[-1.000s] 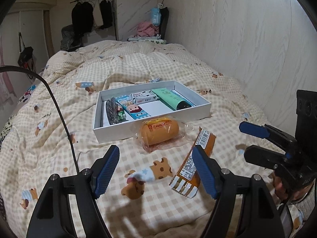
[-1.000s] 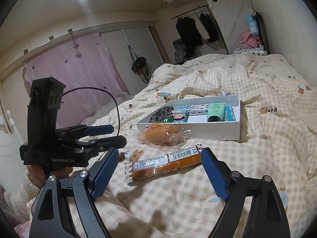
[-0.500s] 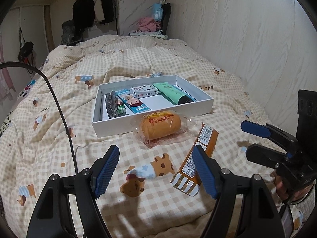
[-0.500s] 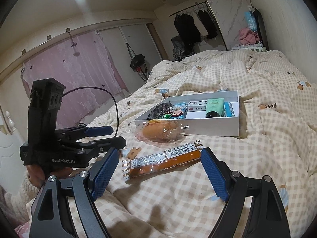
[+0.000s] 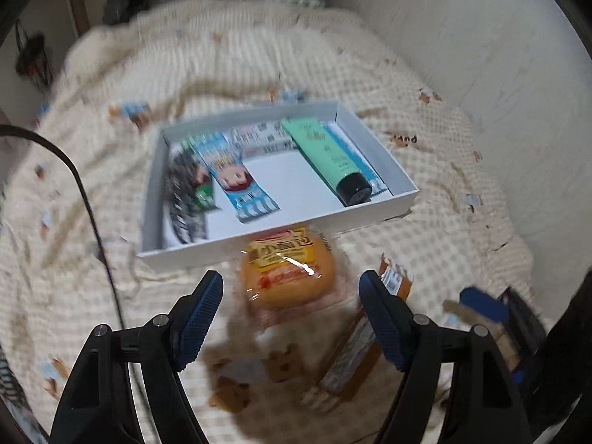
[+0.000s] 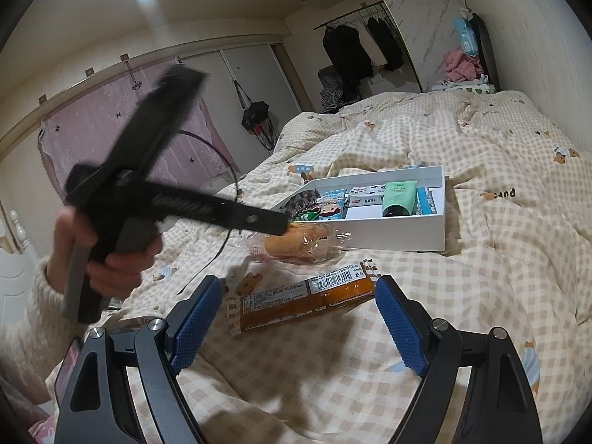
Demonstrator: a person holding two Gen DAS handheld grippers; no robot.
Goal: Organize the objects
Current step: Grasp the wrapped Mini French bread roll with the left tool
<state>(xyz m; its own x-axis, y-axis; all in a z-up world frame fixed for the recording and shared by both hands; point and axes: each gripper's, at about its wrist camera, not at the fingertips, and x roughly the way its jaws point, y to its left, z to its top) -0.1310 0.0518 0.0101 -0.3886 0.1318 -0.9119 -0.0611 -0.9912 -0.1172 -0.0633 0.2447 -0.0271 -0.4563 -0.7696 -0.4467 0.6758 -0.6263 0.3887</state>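
A white box [image 5: 370, 211] lies on the checked quilt and holds a green tube [image 5: 329, 155], a blue snack packet [image 5: 236, 177], a dark hair clip [image 5: 185, 192] and a white packet [image 5: 259, 137]. Against its front wall rests a wrapped orange bun [image 5: 286, 259]. My left gripper [image 5: 291, 296] is open and tipped down over the bun, its pads apart from it. In the right wrist view the same left gripper [image 6: 273, 224] is a blur just above the bun [image 6: 296, 242]. My right gripper [image 6: 298, 288] stands open over a long orange bar packet [image 6: 303, 298].
The bed runs along a pale wall [image 5: 462, 37] on the right. A black cable [image 5: 92, 222] trails across the quilt left of the box. A person's hand [image 6: 122, 259] holds the left gripper. Clothes hang on a rack [image 6: 355, 51] beyond the bed.
My left gripper has swung forward towards the box and tipped downward, so the bun now lies between its fingers in view. The right gripper has stayed where it was.
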